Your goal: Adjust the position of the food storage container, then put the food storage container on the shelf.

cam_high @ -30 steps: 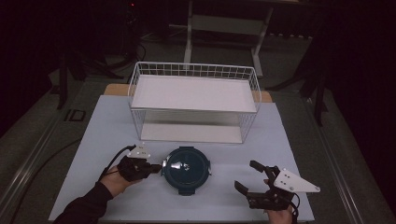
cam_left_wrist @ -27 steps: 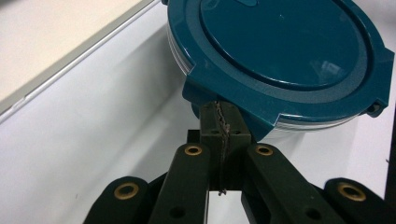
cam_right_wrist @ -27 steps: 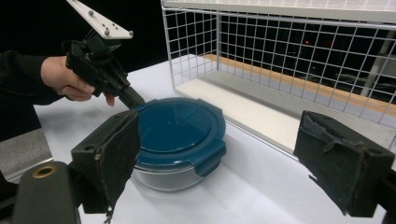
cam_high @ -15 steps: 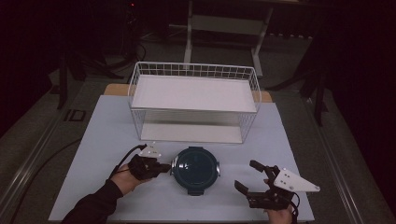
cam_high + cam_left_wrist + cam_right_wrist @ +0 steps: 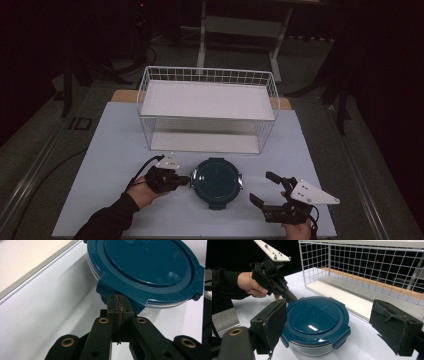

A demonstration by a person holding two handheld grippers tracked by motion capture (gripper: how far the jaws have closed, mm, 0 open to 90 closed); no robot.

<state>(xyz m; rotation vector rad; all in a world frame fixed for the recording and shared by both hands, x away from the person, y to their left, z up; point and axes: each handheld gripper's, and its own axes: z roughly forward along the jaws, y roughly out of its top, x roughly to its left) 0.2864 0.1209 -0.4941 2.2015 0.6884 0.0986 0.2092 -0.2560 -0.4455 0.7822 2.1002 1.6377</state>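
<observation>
A round glass container with a dark teal clip-on lid (image 5: 217,181) (image 5: 147,267) (image 5: 314,317) sits on the white table near its front edge. My left gripper (image 5: 186,178) (image 5: 117,302) is shut, and its joined tips press against the container's left side, just under a lid clip. From the right gripper view, the left gripper (image 5: 287,296) meets the lid's far rim, held by a hand in a dark sleeve. My right gripper (image 5: 265,187) (image 5: 334,327) stands open just right of the container, jaws wide and pointed at it, nothing between its pads.
A white wire basket with a white shelf board (image 5: 210,71) (image 5: 362,267) stands behind the container across the middle of the table. The pale table top (image 5: 115,140) ends in a front edge close to both hands. Dark floor and stand legs lie beyond.
My shut left gripper has moved right, and the container has slid right with it, closer to the open right gripper. The right gripper has kept still.
</observation>
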